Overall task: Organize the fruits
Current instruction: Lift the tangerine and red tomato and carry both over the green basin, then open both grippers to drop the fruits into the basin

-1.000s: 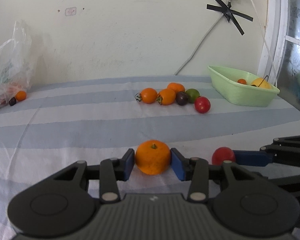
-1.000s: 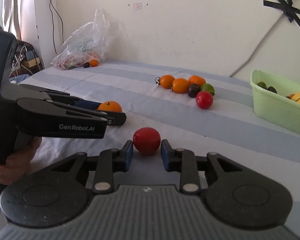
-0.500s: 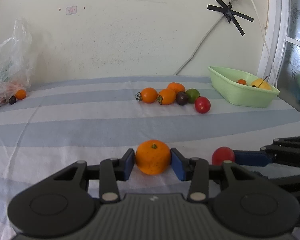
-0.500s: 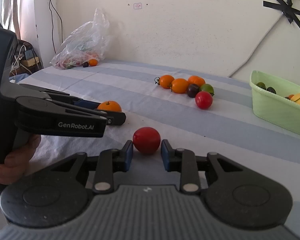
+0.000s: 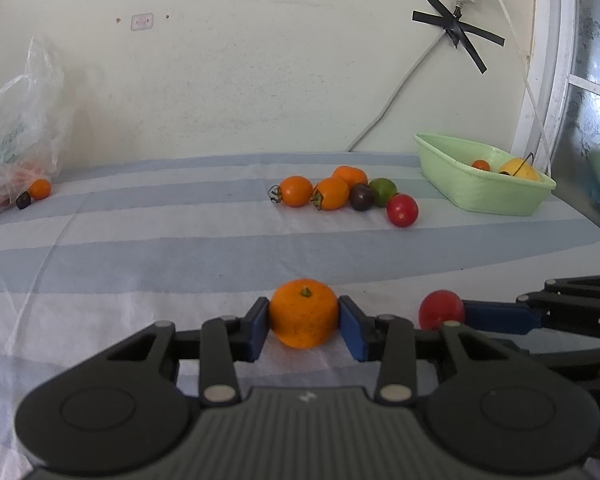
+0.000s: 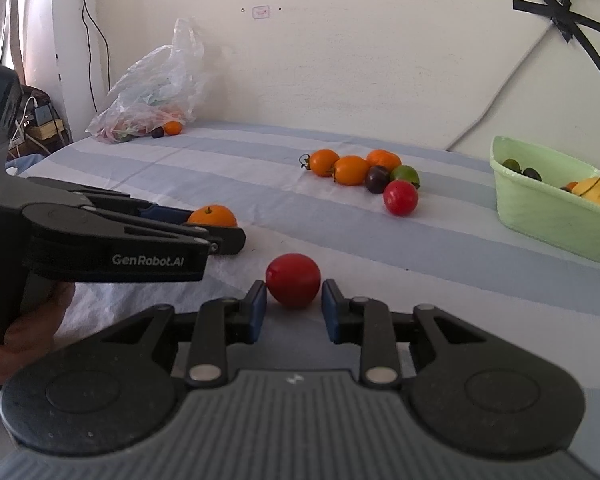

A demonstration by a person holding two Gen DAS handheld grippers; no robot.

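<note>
Centrally, low in the left wrist view, the orange fruit sits on the striped cloth between the blue pads of the left gripper, whose jaws are closing and touch it on both sides. Low centre in the right wrist view, the red fruit lies between the closing jaws of the right gripper, with slim gaps visible. Farther back lies a fruit cluster; at right stands the green basket.
</note>
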